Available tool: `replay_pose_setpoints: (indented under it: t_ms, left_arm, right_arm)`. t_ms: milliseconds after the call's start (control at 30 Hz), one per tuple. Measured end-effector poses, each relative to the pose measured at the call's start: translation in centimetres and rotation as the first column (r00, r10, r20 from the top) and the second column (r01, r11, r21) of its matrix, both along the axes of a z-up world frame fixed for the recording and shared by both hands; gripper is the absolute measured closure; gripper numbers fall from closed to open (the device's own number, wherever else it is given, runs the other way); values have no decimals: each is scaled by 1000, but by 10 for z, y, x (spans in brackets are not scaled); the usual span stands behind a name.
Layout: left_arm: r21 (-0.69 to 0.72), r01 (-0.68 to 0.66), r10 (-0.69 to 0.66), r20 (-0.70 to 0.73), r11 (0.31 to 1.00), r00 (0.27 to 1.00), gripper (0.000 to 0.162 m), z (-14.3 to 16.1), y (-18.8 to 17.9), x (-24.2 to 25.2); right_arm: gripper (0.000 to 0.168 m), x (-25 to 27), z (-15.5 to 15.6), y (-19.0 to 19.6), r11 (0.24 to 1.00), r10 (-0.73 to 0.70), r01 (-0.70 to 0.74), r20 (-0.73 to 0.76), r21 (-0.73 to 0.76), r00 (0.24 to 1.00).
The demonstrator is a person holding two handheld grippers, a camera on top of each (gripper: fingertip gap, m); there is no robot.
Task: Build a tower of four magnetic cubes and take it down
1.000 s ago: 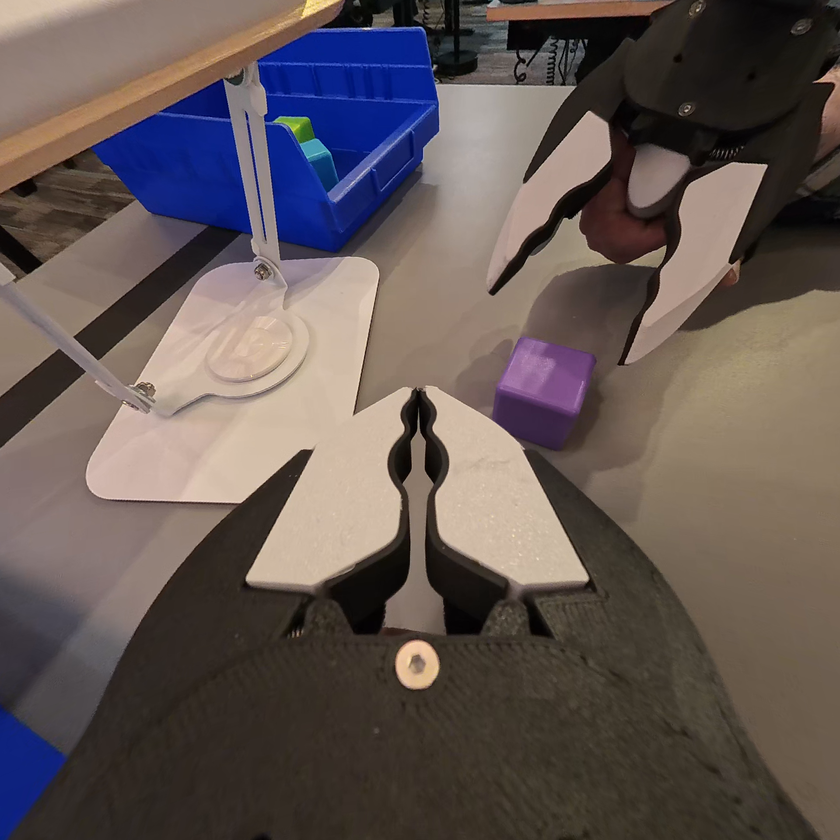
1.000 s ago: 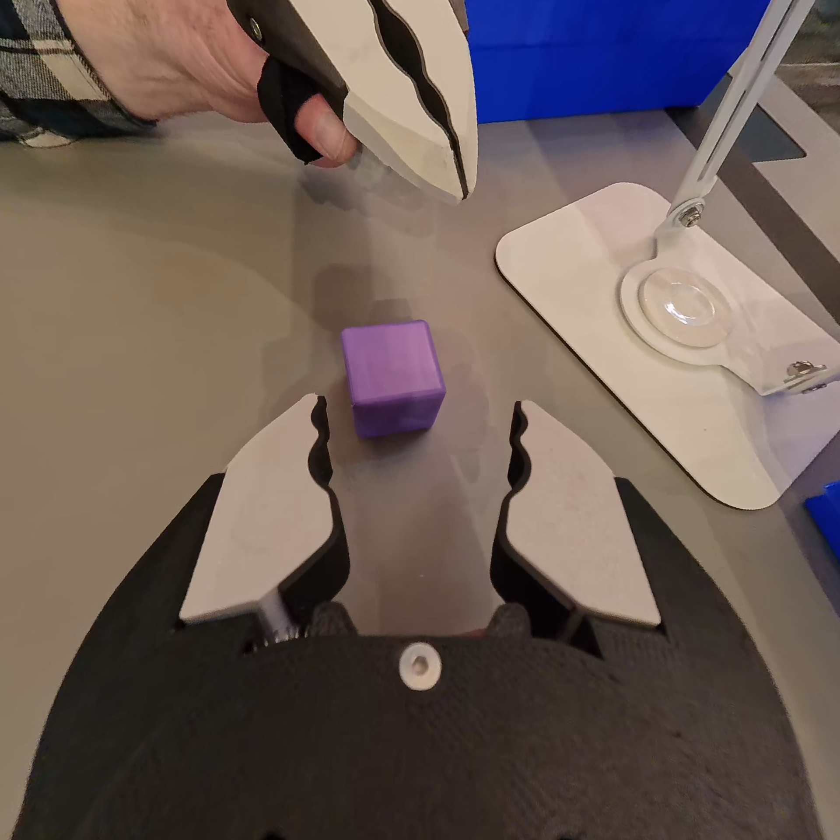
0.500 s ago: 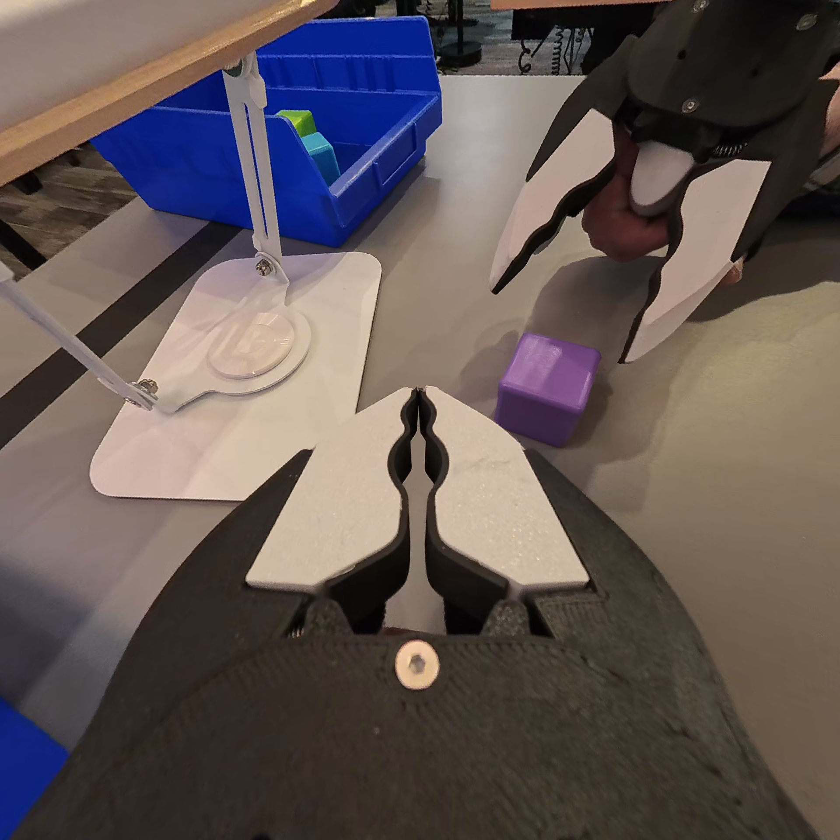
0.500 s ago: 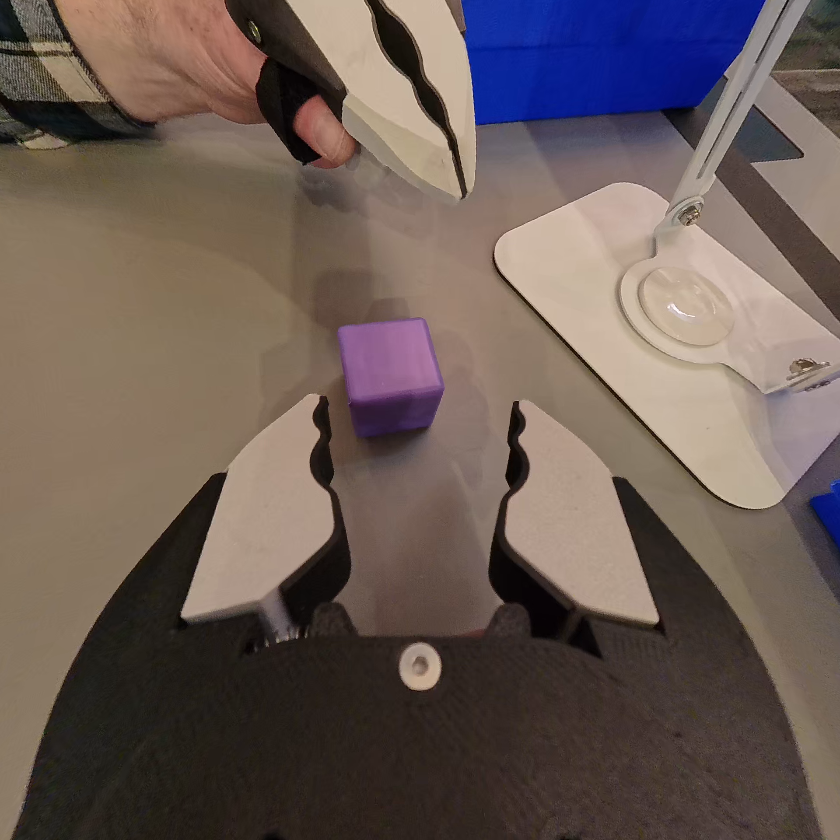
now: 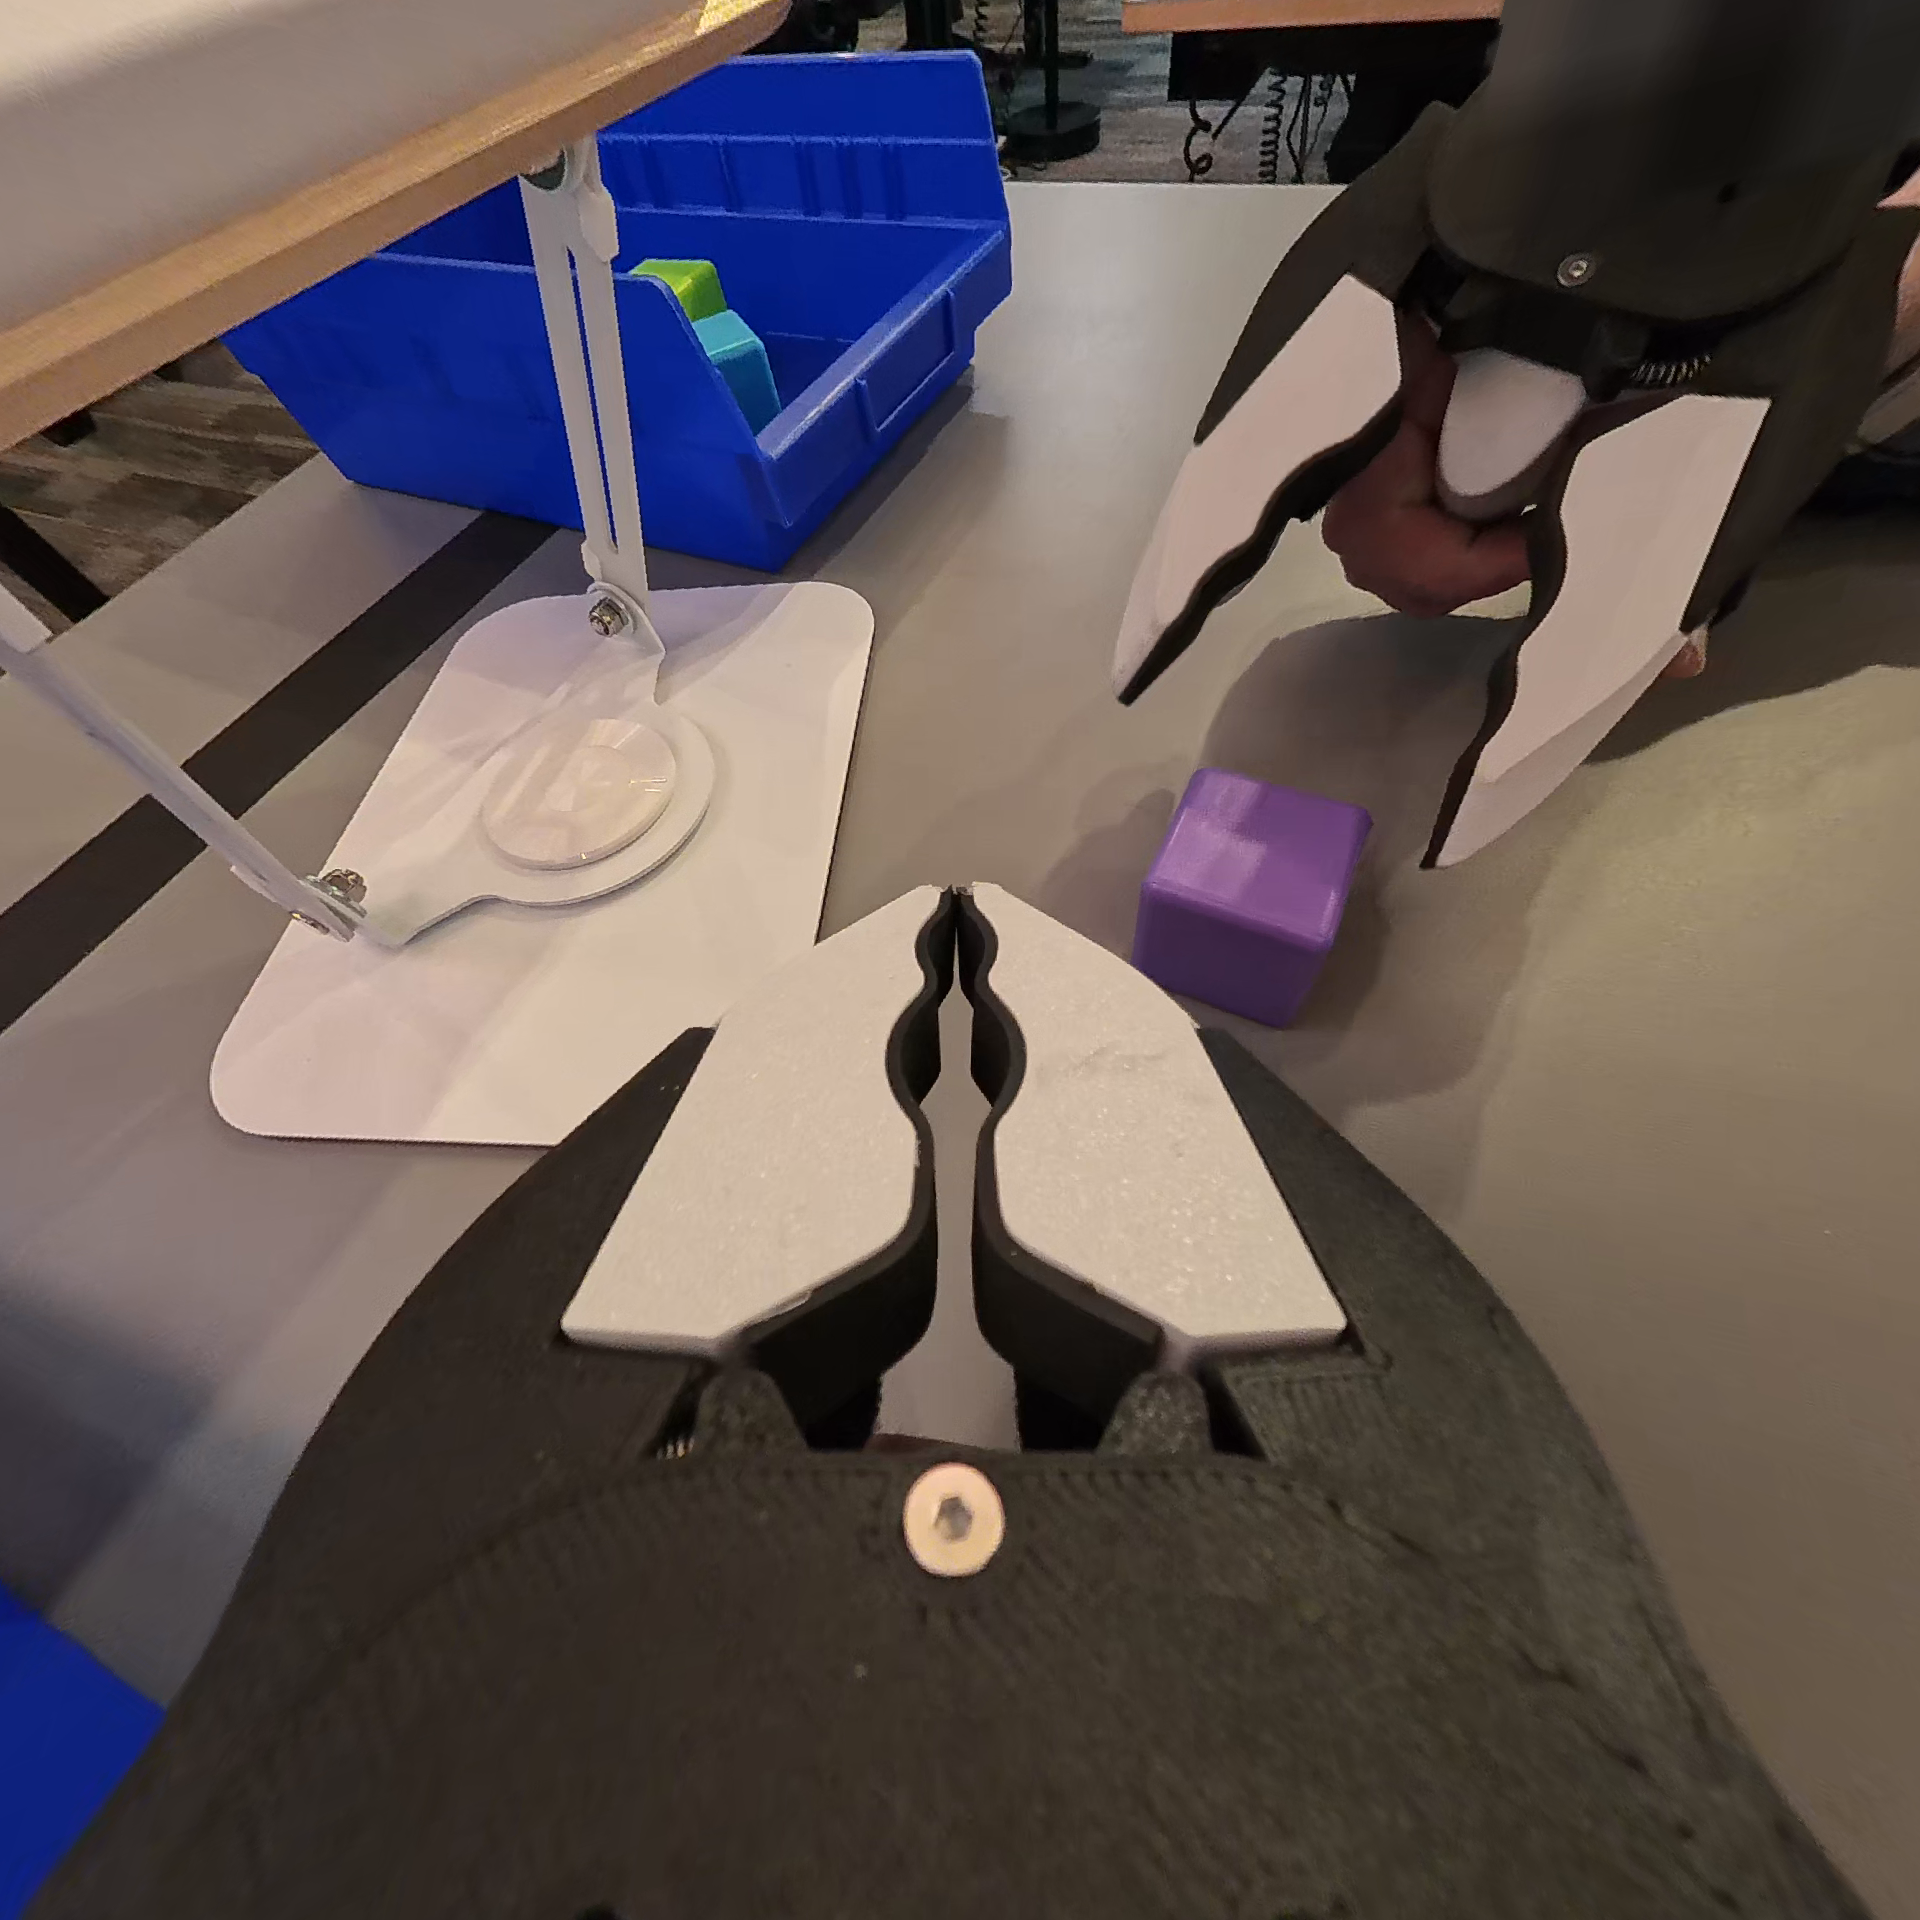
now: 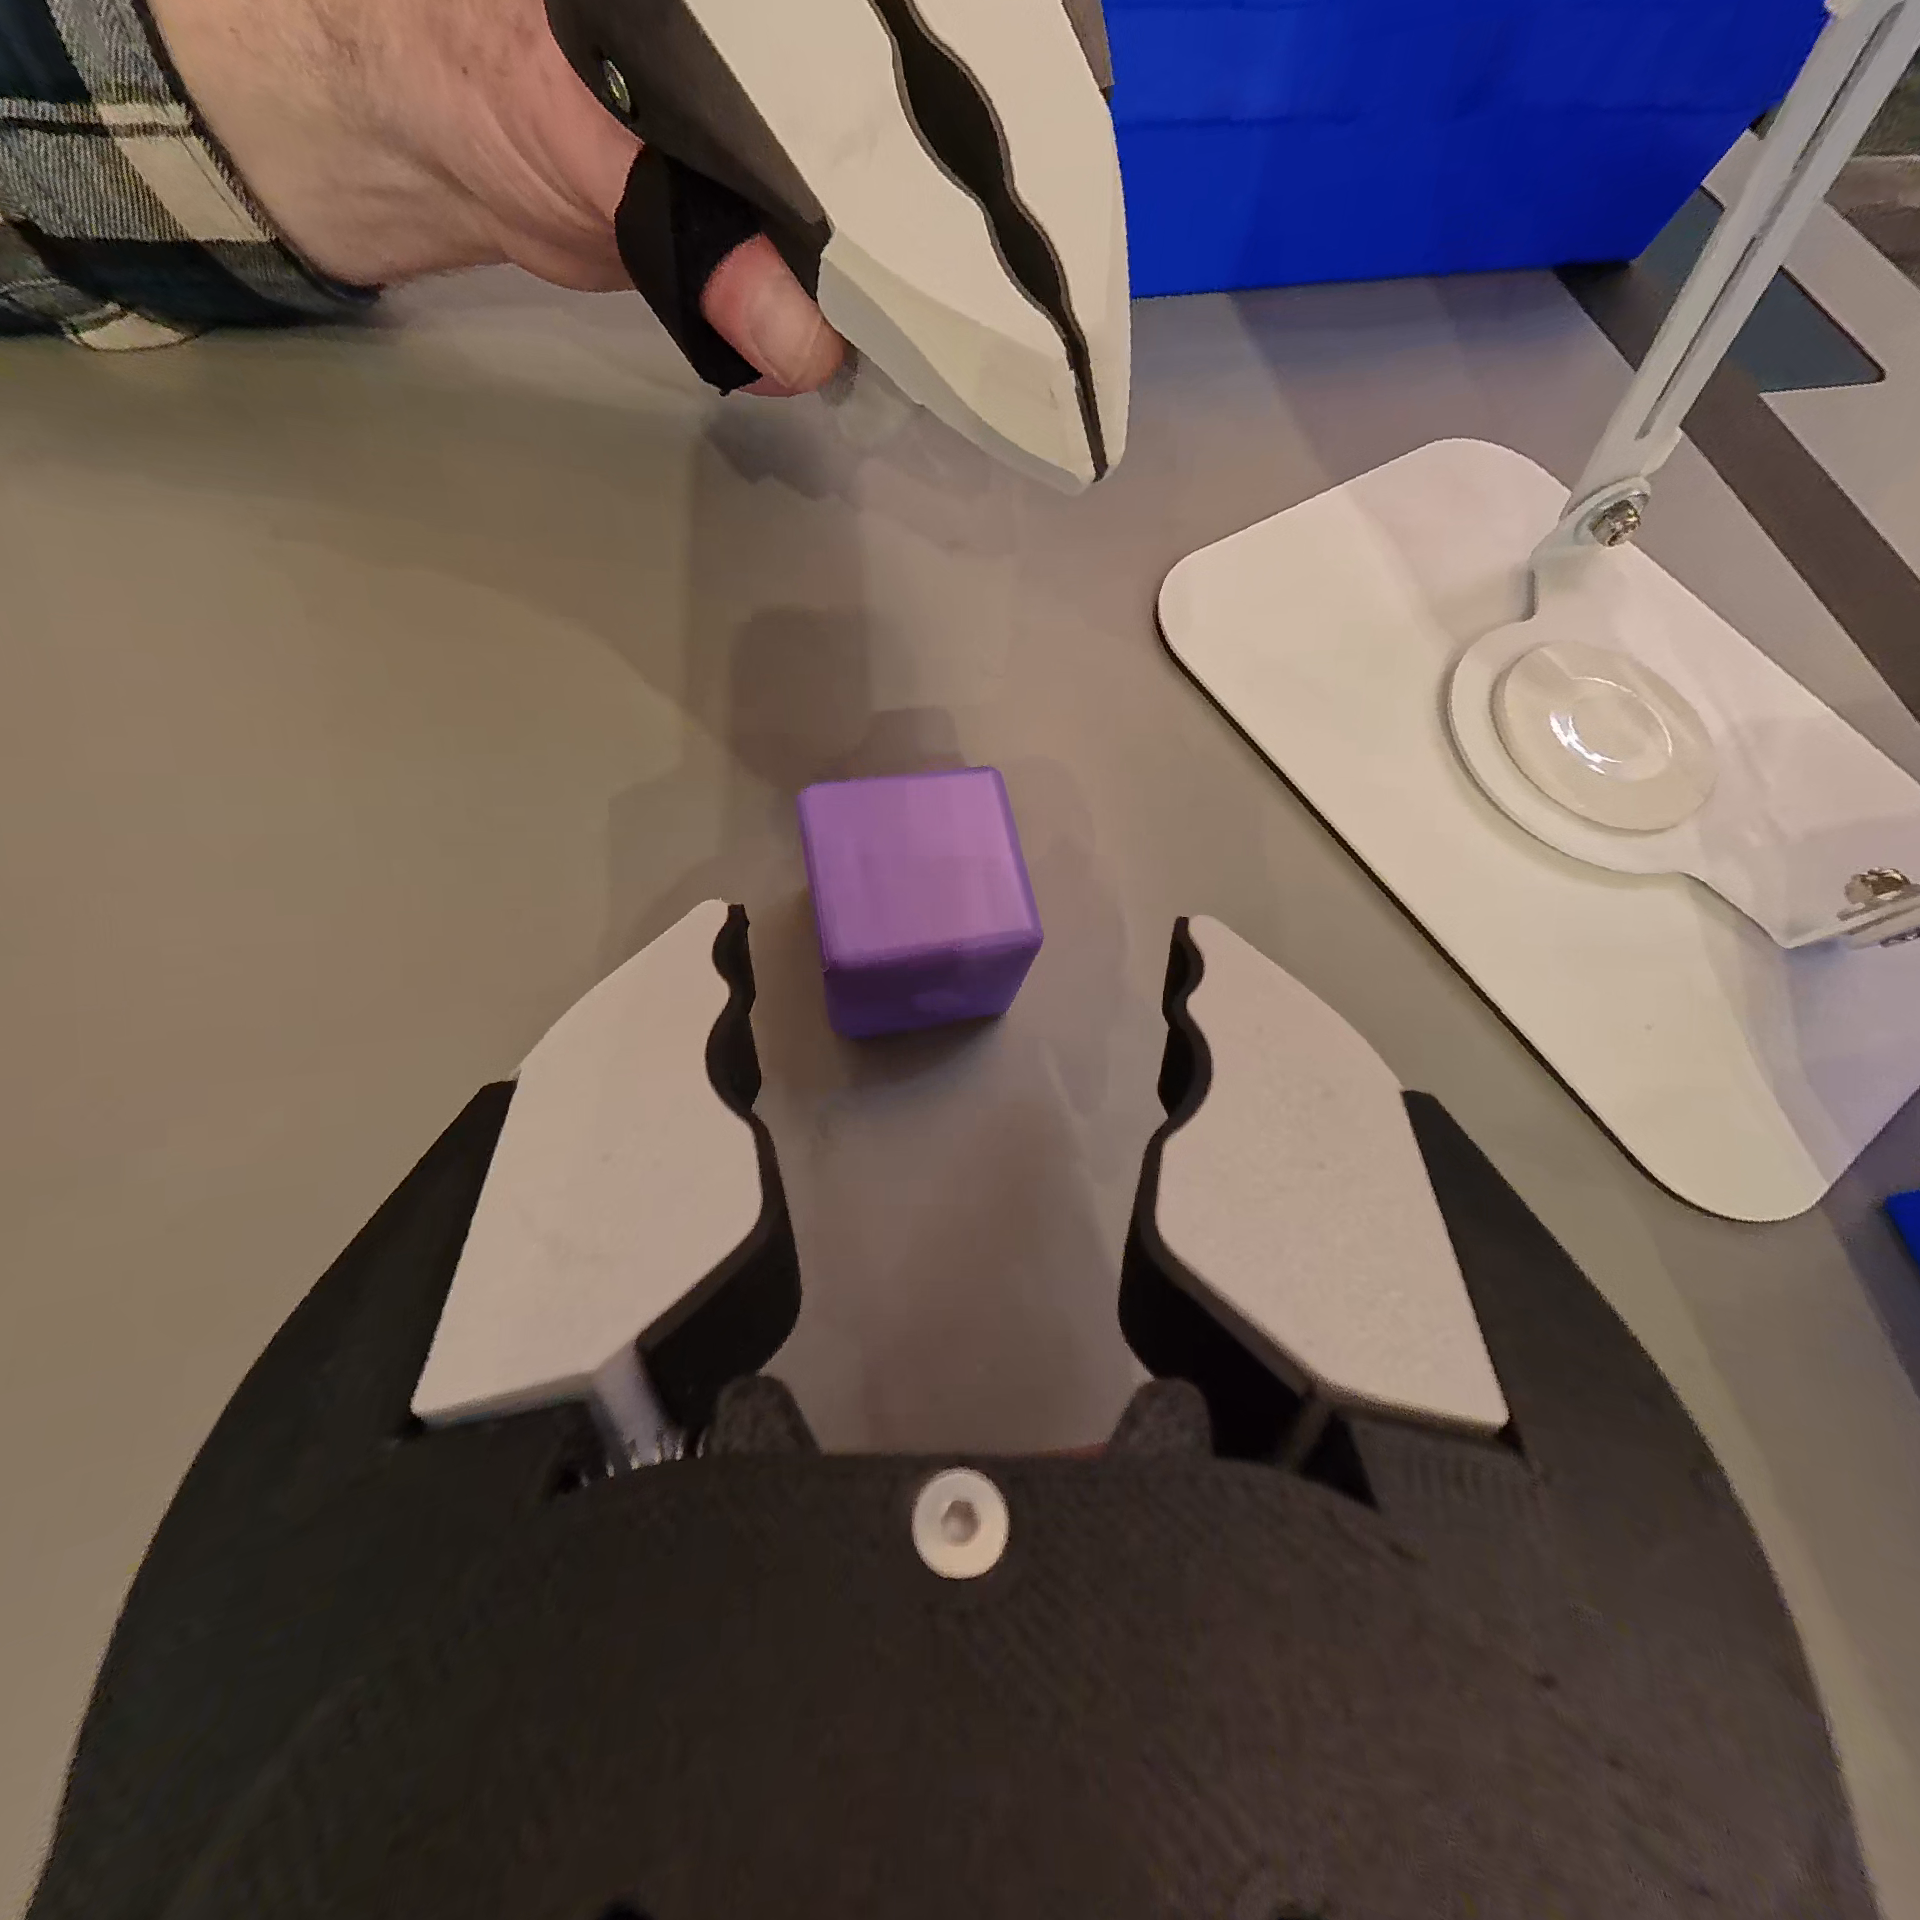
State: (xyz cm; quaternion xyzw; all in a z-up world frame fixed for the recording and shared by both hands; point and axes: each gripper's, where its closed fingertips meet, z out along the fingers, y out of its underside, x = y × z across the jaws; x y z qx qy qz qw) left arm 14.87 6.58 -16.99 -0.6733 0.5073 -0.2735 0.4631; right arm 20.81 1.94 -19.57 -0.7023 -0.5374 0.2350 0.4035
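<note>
Here the right gripper fingers gape near the purple cube; left gripper pressed together.

We see a purple cube of smooth plastic with a faint satin sheen, resting on a matt grey table. Our right gripper has a rough, layered black plastic body and finely grained white finger plates; our left gripper looks the same. The blue bin is glossy plastic. The white stand base looks like smooth painted metal with steel screws. A sleeve is checked cloth.
</note>
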Motion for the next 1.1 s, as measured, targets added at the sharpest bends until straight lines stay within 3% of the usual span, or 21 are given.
replay_pose_setpoints:
  t_ms: [33, 567, 700, 833, 1100]
  left_arm:
    - [-2, 2, -2, 1, 1000, 1000, 162, 0, 0, 0]
    - [1, 5, -5, 1, 1000, 1000, 162, 1, -1, 1]
    - [4, 7, -7, -1, 1000, 1000, 162, 1, -2, 2]
    - [3, 10, -10, -4, 1000, 1000, 162, 1, -2, 2]
    - [8, 2, -2, 0, 1000, 1000, 162, 2, -1, 1]
  right_arm:
    - [91, -1, -1, 0, 1000, 1, -1, 3, 0, 1000]
    - [93, -7, -9, 0, 1000, 15, -15, 23, -8, 1000]
    - [101, -11, -14, 1, 1000, 26, -25, 41, -18, 999]
    - [120, -14, -17, -2, 999, 47, -46, 51, -21, 998]
    - [120, -12, -4, -1, 999, 31, -31, 16, -24, 999]
